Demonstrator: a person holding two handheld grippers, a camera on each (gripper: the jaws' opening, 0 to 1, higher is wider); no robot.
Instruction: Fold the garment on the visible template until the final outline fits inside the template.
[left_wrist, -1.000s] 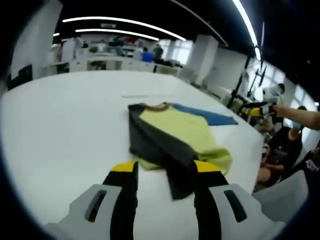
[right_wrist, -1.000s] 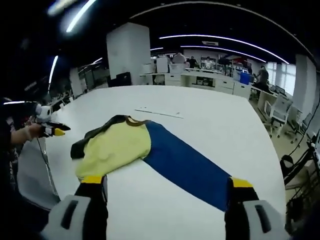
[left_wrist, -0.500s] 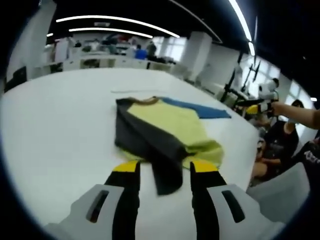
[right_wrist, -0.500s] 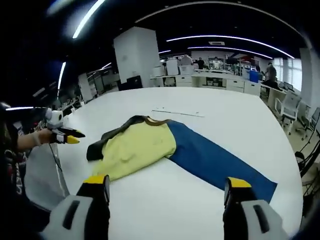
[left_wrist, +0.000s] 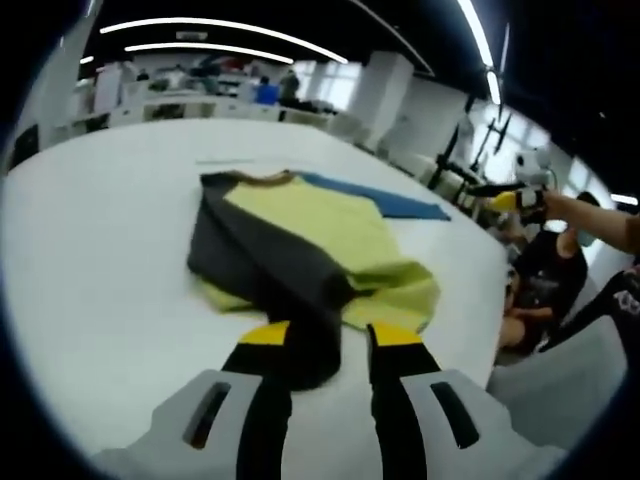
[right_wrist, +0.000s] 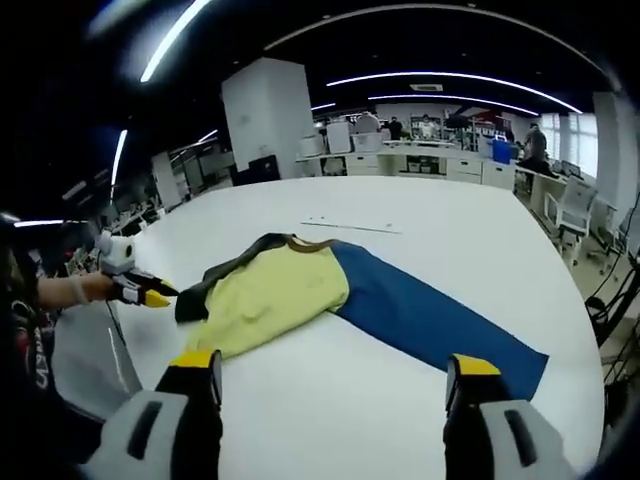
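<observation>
The shirt (right_wrist: 300, 295) lies on the white table (right_wrist: 330, 400), one dark sleeve (left_wrist: 270, 275) folded over, the blue sleeve (right_wrist: 440, 325) not yet. Left tongs (left_wrist: 318, 340) are spread around the dark sleeve's end; right tongs (right_wrist: 330, 375) are spread wide, grasping nothing.

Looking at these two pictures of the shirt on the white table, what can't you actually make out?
- Template: a faint line past the collar on the table in the right gripper view, too faint to trace.
- Dark sleeve end in the left gripper view: hidden between the left claw's tips.
- Far desks and people: too small, blurred.
</observation>
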